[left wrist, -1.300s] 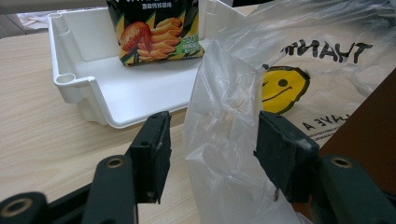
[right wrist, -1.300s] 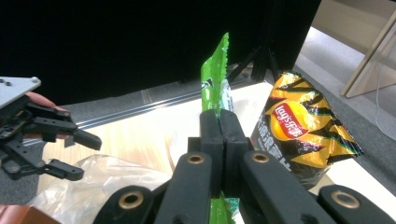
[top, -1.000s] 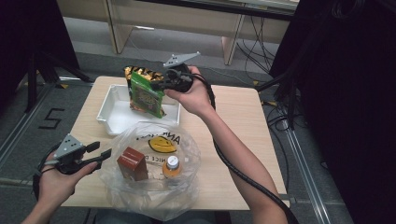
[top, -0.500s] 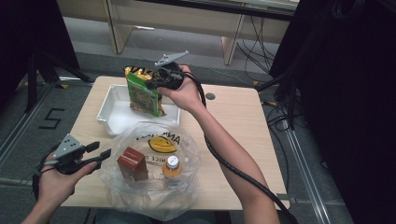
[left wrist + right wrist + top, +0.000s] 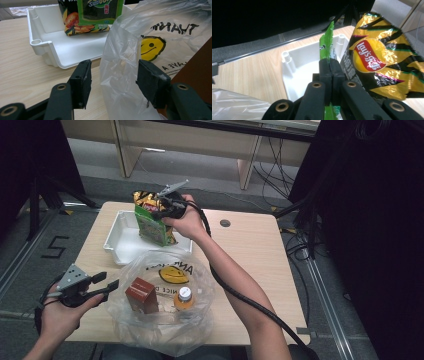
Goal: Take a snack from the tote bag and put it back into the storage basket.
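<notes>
A: Right hand-held gripper is clamped tight on the green packet, over the white tray. A chips bag rests against it.

B: Left hand-held gripper gapes, plastic bag film loose between its jaws, on the table.
</notes>
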`<state>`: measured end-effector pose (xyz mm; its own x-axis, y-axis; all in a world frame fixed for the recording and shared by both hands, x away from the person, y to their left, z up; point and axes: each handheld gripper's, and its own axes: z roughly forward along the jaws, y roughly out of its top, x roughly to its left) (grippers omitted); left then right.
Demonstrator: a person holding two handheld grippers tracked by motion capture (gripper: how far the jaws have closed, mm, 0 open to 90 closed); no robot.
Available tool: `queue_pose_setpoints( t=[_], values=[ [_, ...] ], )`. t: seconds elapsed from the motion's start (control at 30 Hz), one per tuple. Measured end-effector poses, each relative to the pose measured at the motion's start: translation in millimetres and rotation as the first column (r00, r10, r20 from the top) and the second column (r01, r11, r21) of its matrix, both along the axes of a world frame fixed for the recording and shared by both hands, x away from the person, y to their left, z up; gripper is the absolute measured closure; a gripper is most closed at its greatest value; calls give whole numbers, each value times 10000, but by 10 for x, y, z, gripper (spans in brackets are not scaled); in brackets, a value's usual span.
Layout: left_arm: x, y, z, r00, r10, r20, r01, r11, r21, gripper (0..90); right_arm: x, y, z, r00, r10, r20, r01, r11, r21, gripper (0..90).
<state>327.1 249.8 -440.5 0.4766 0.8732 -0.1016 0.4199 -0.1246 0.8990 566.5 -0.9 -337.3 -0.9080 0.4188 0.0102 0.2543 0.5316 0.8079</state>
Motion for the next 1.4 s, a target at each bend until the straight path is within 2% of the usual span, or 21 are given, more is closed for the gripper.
queue_pose_setpoints(
  t=[0.23,0.27,0.3,0.43,0.47,1.0,1.17,1.27,1.33,1.4],
  values=[
    [2,5,-7,10000,-40,20,40,10000,-52,447,87,75,-167,9997,-88,-212,83,9997,-218,900],
    [2,5,-7,10000,-48,19,49,10000,-43,447,79,87,-182,9988,-205,-439,192,9994,-298,900],
    [1,3,-6,10000,-20,16,20,10000,-32,447,104,101,-205,9997,-63,-244,55,9995,-315,900],
    [-1,0,-7,10000,5,5,-5,10000,-20,447,136,139,-264,9997,4,-236,-13,9993,-379,900],
    [-2,-1,-7,10000,13,1,-13,10000,-4,447,138,143,-270,9994,-20,-351,3,9988,-485,900],
    [-2,-4,-14,10000,-12,-27,12,10000,-19,447,215,235,-433,9991,45,-422,-73,9977,-673,900],
    [-5,-11,-15,10000,24,-61,-24,10000,-90,447,231,227,-440,9996,-117,-240,100,9975,-704,900],
    [-3,-7,-15,10000,-18,-34,18,10000,-17,447,238,214,-446,9997,-163,-155,149,9962,-864,900],
    [-3,-9,-14,10000,-27,-26,27,10000,-15,447,242,213,-462,9996,-259,74,265,9956,-904,900],
    [-1,-9,-16,10000,-40,-40,40,10000,-7,447,244,205,-454,9997,-228,110,239,9933,-1134,897]
  ],
)
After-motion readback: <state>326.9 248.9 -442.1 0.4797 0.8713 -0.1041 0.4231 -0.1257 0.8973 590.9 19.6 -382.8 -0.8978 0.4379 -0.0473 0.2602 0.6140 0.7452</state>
